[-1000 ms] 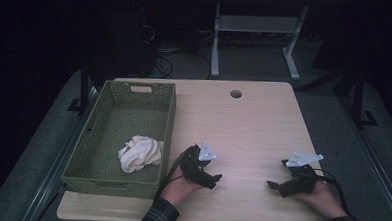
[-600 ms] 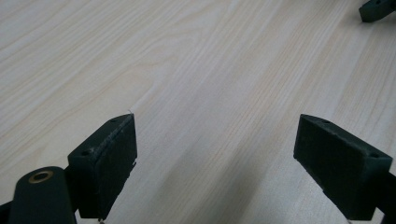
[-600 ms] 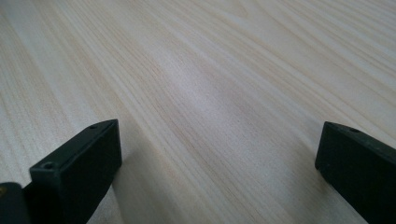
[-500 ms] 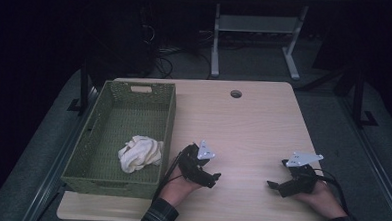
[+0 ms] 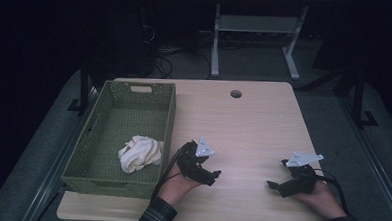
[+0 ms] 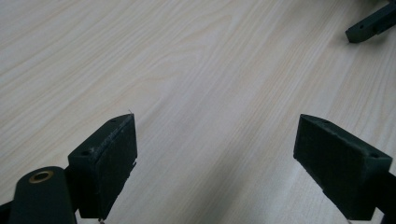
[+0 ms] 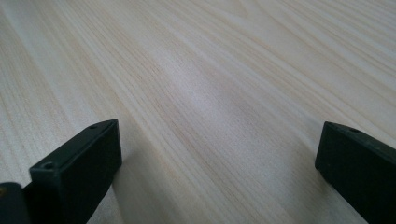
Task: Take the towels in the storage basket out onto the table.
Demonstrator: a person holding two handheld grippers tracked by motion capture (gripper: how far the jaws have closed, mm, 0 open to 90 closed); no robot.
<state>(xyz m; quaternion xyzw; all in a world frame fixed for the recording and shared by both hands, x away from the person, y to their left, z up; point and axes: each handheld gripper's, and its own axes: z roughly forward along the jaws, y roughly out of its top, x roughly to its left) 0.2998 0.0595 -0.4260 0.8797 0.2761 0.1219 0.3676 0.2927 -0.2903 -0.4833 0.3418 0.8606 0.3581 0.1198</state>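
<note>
A white crumpled cloth [image 5: 140,152] lies inside a green woven basket [image 5: 169,114] on the left part of the light wooden table [image 5: 253,123]. My left gripper [image 5: 212,177] rests low on the table just right of the basket, pointing right. In the left gripper view the left gripper [image 6: 217,140] is open with only bare wood between its pads. My right gripper [image 5: 273,185] sits near the front right, pointing left toward the other one. The right gripper view shows the right gripper [image 7: 219,140] open wide over bare wood. Neither touches the cloth.
The basket has a handle slot [image 5: 141,89] in its far wall. A round cable hole [image 5: 236,93] sits near the table's far edge. A jaw of the right gripper [image 6: 369,25] shows at the top right of the left gripper view. Dark floor and a metal frame [image 5: 217,46] lie beyond the table.
</note>
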